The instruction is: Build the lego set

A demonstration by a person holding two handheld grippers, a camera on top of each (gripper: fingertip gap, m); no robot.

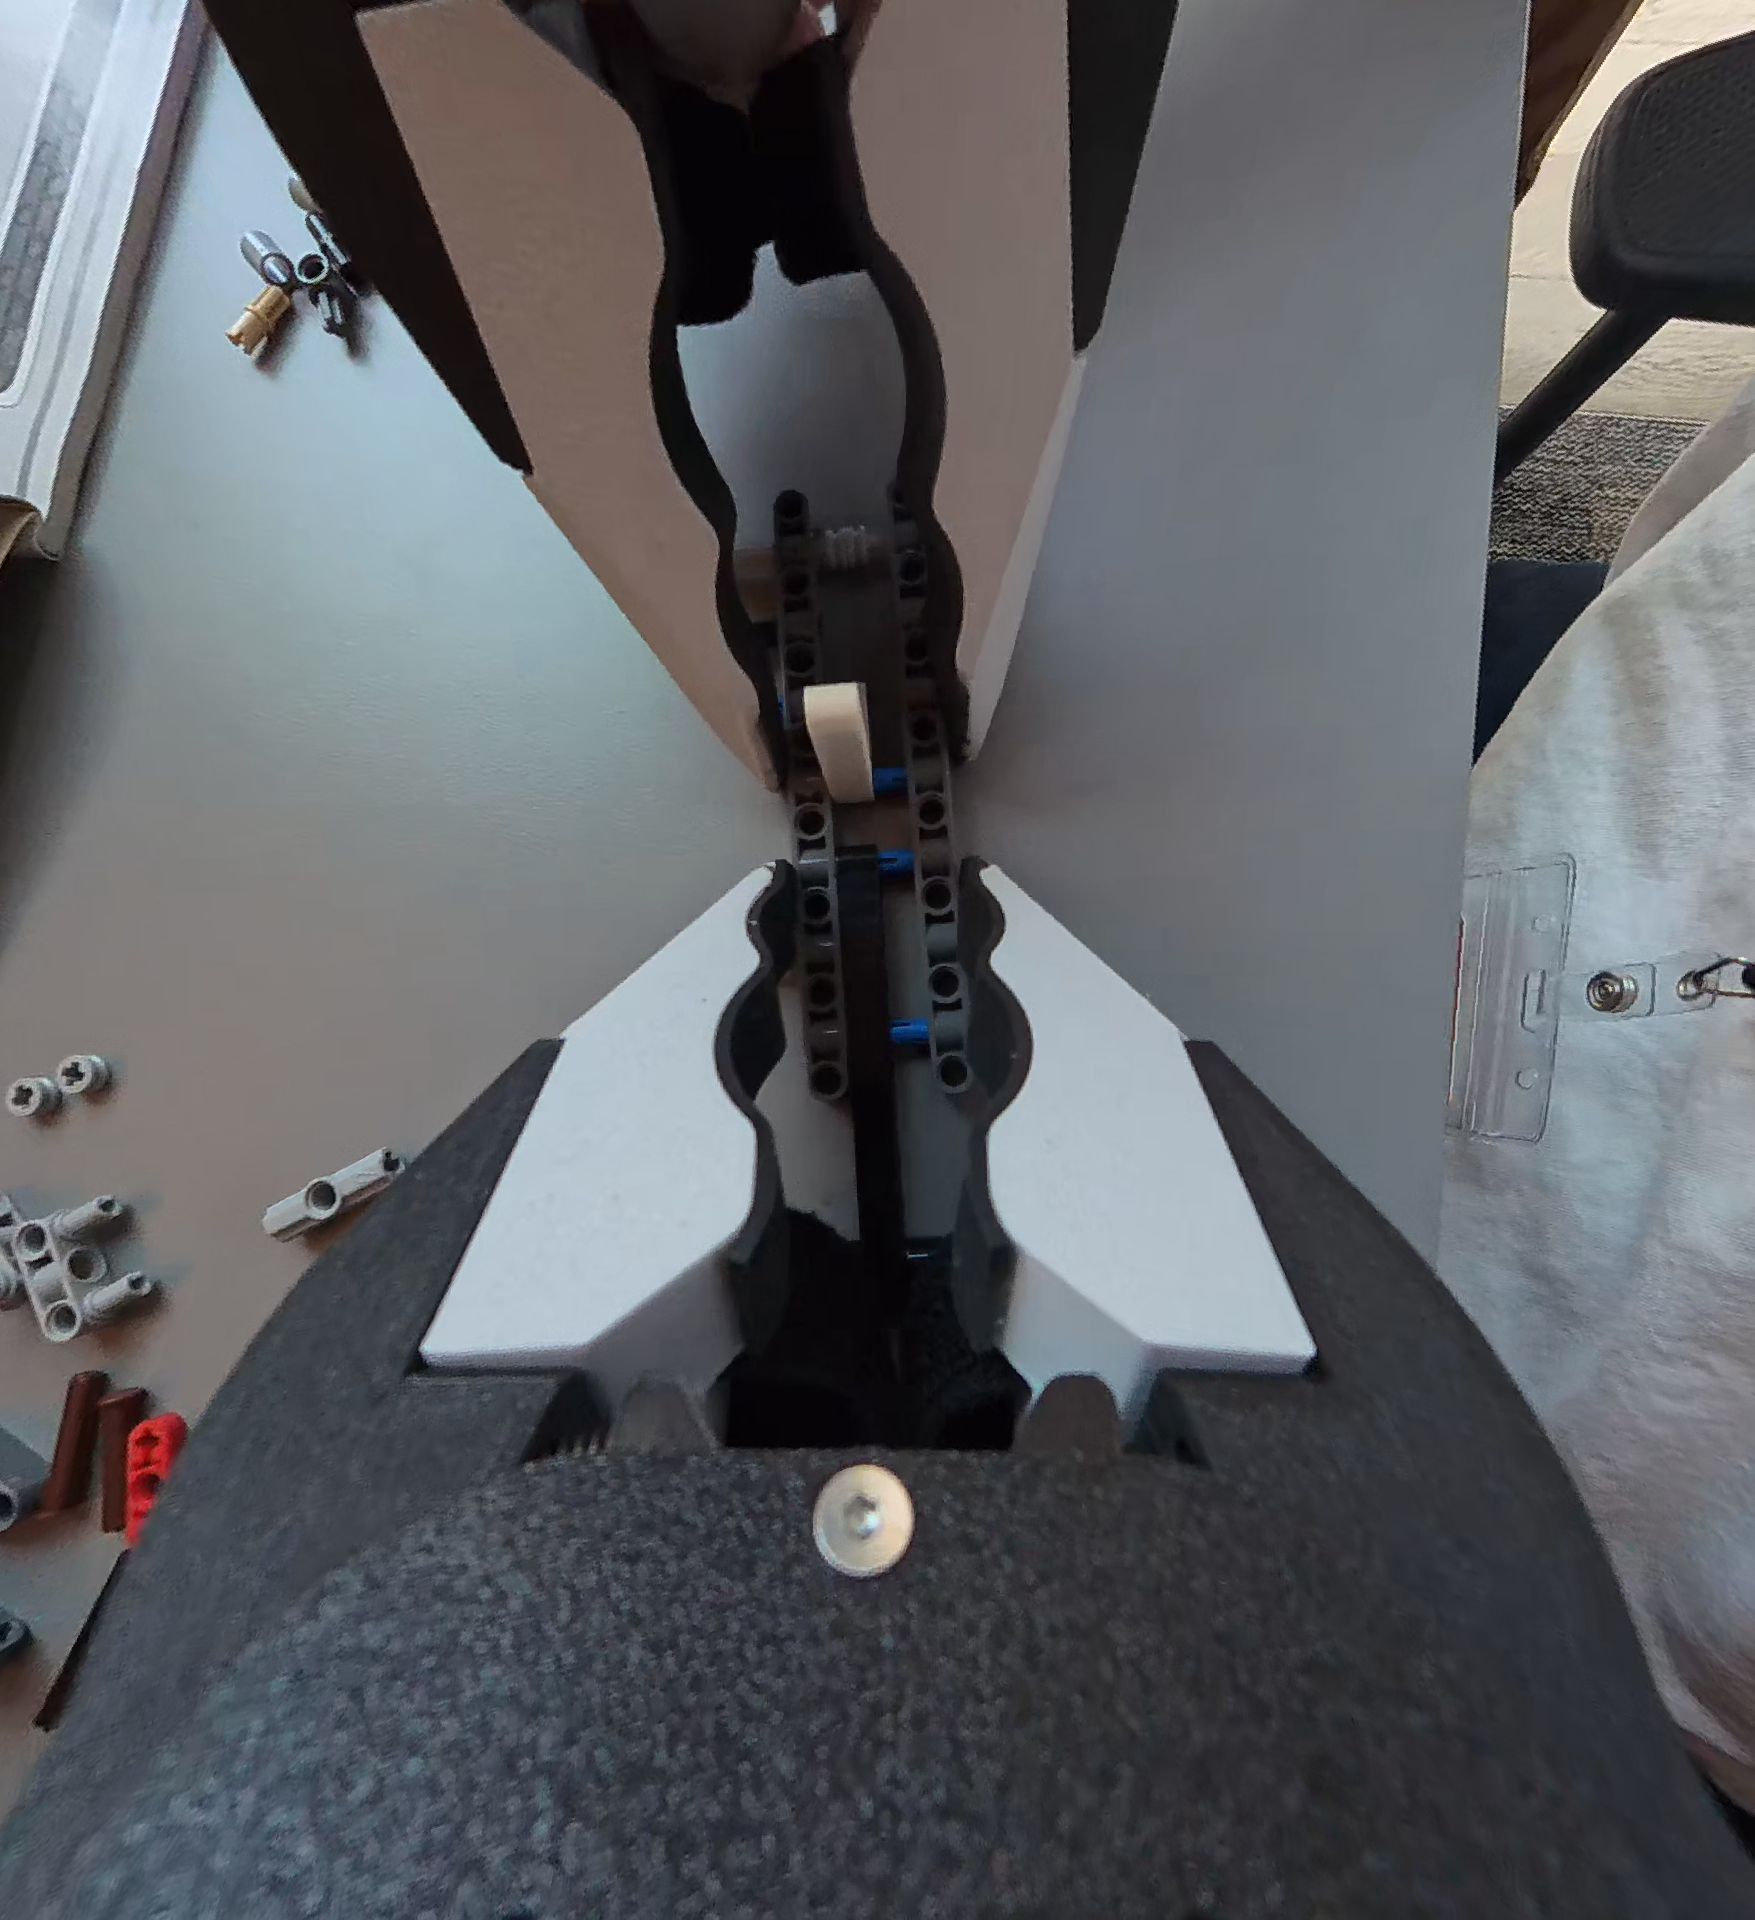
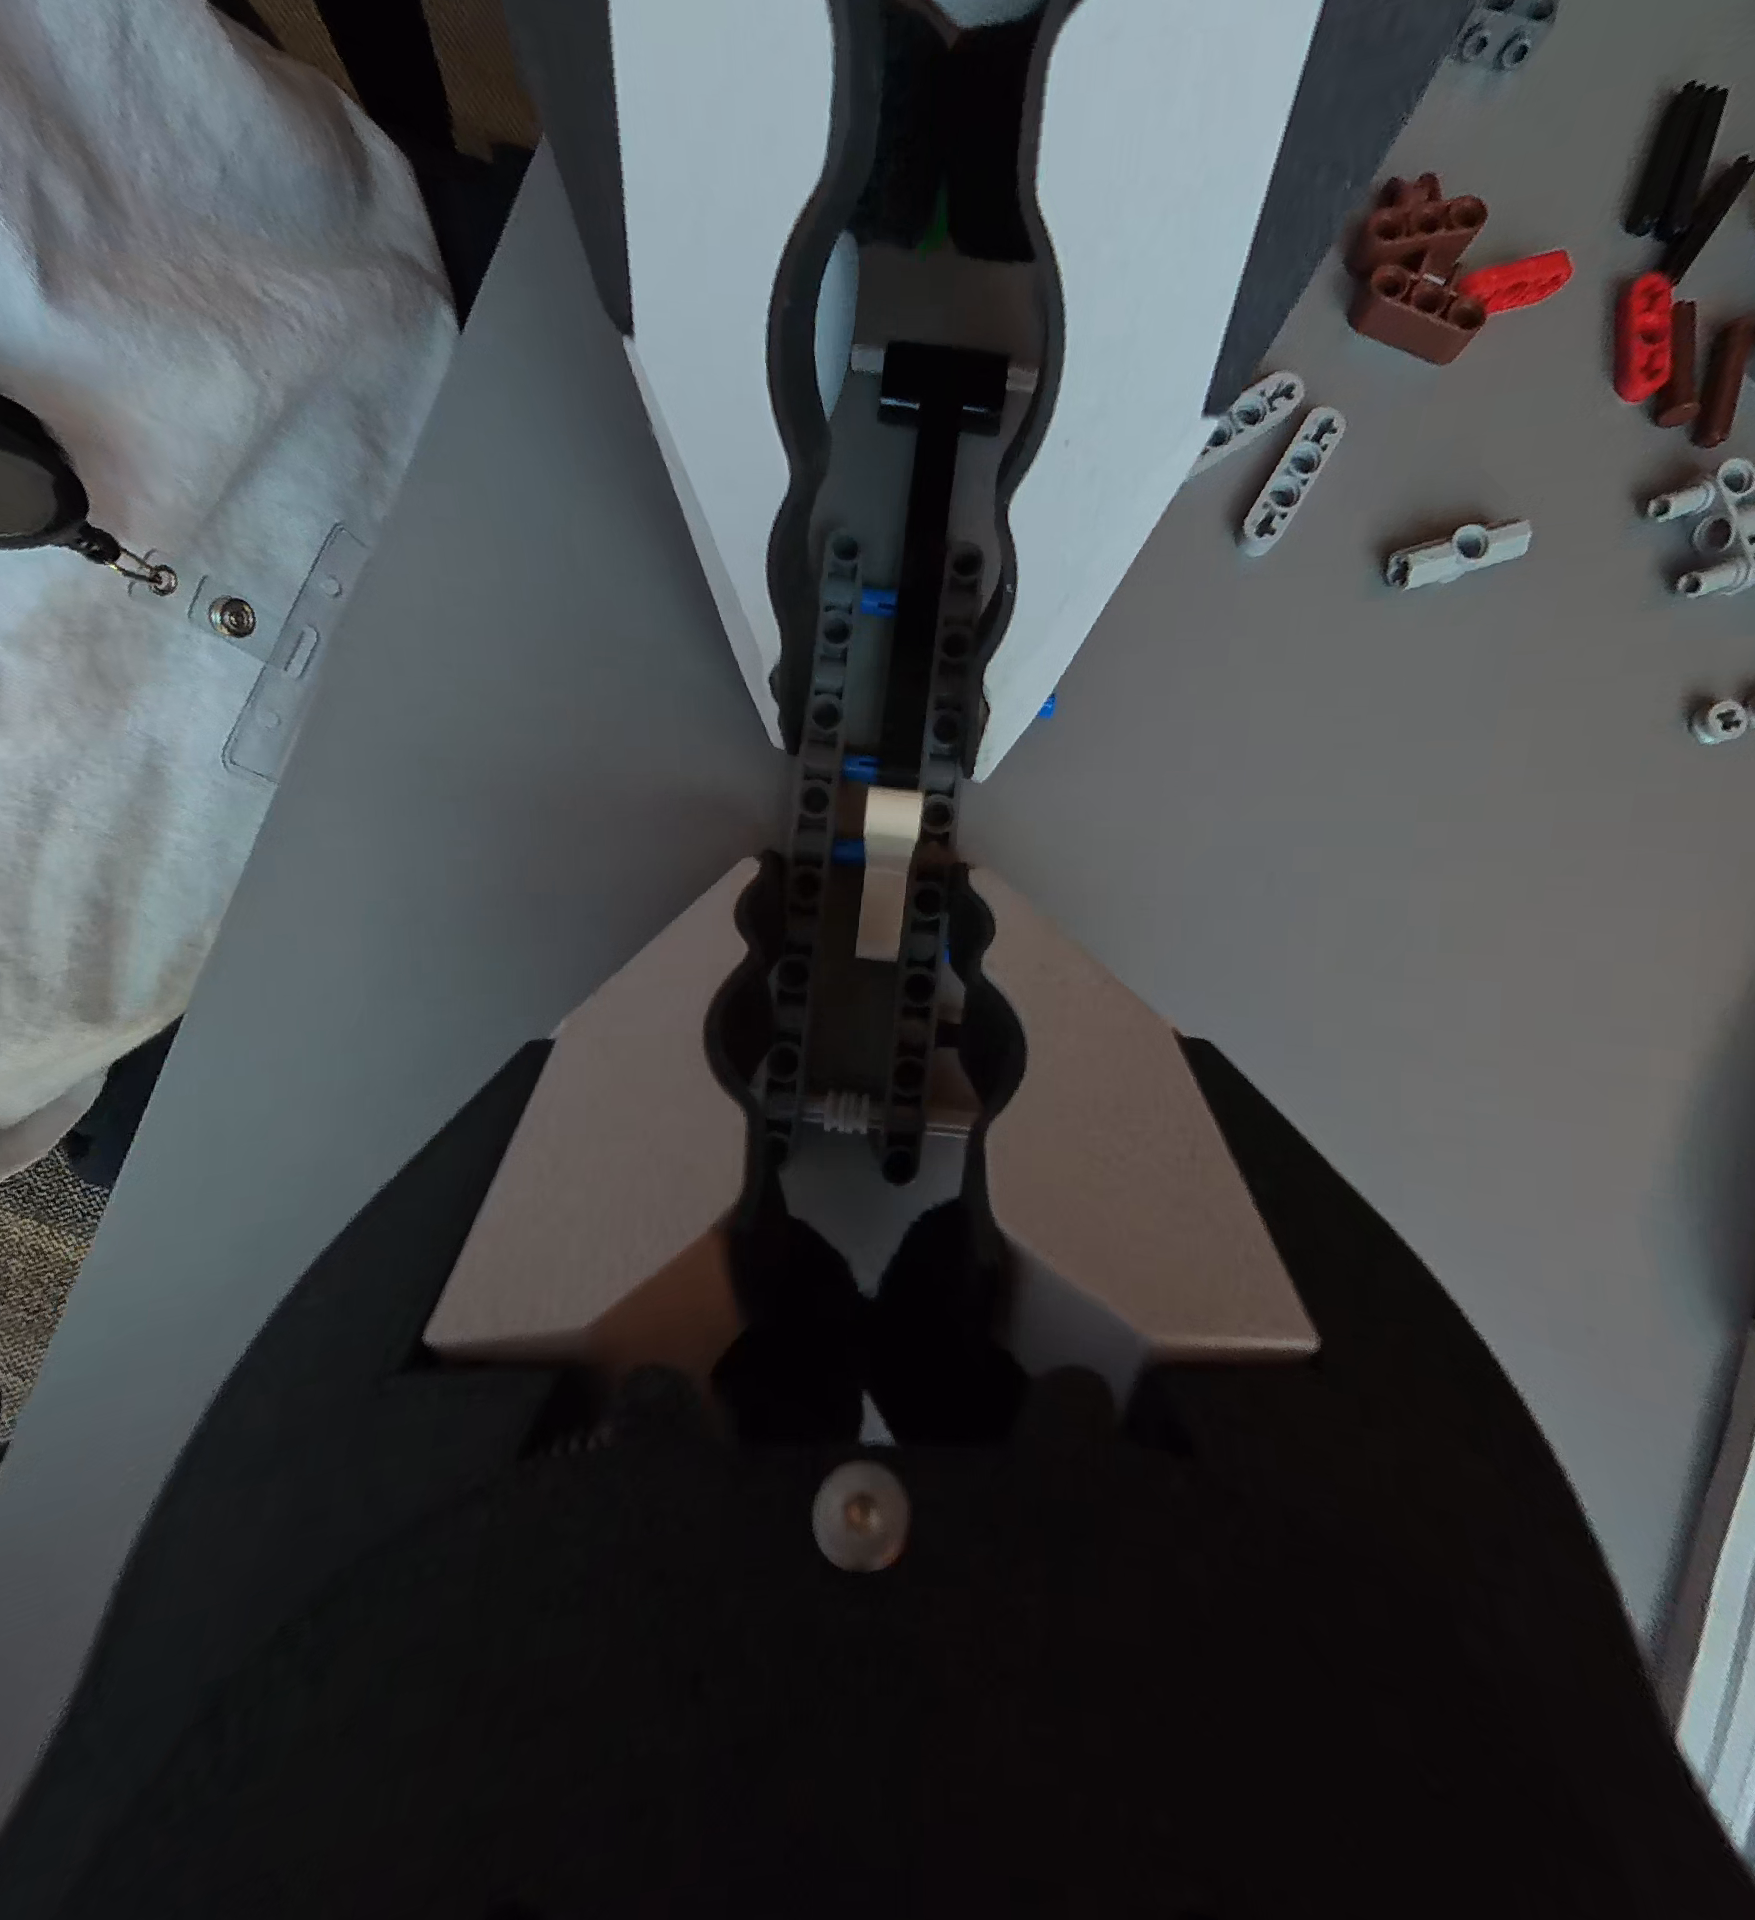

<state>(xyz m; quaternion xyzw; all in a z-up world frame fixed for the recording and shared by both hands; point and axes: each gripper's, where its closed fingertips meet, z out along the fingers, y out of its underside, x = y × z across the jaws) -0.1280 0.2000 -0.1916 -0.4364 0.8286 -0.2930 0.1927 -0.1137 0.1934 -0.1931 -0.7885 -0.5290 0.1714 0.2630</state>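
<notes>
While you hold both tools nose to nose above the grey table (image 1: 437, 831), the lego assembly (image 1: 868, 862) spans the gap between them, clear of the tabletop. Your left gripper (image 1: 873, 904) is clamped on one end of it; your right gripper (image 2: 862, 904) is clamped on the other, and each tool's fingers press against the assembly's outer sides.

Note the assembly's form: two long dark grey beams with round holes run parallel, joined by short blue pins (image 1: 892, 858). A black bar (image 1: 868, 1039) lies between the beams on the left gripper's end. A small cream curved piece (image 1: 837, 743) sits near the middle, and a light grey ribbed gear (image 2: 845, 1114) crosses between the beams on the right gripper's end.

Loose parts lie on the table to one side: light grey connectors (image 2: 1460, 554), brown pieces (image 2: 1418, 265), red pieces (image 2: 1647, 332) and two small grey bushes (image 1: 57, 1086). A booklet (image 1: 21, 260) rests at the table's edge.
</notes>
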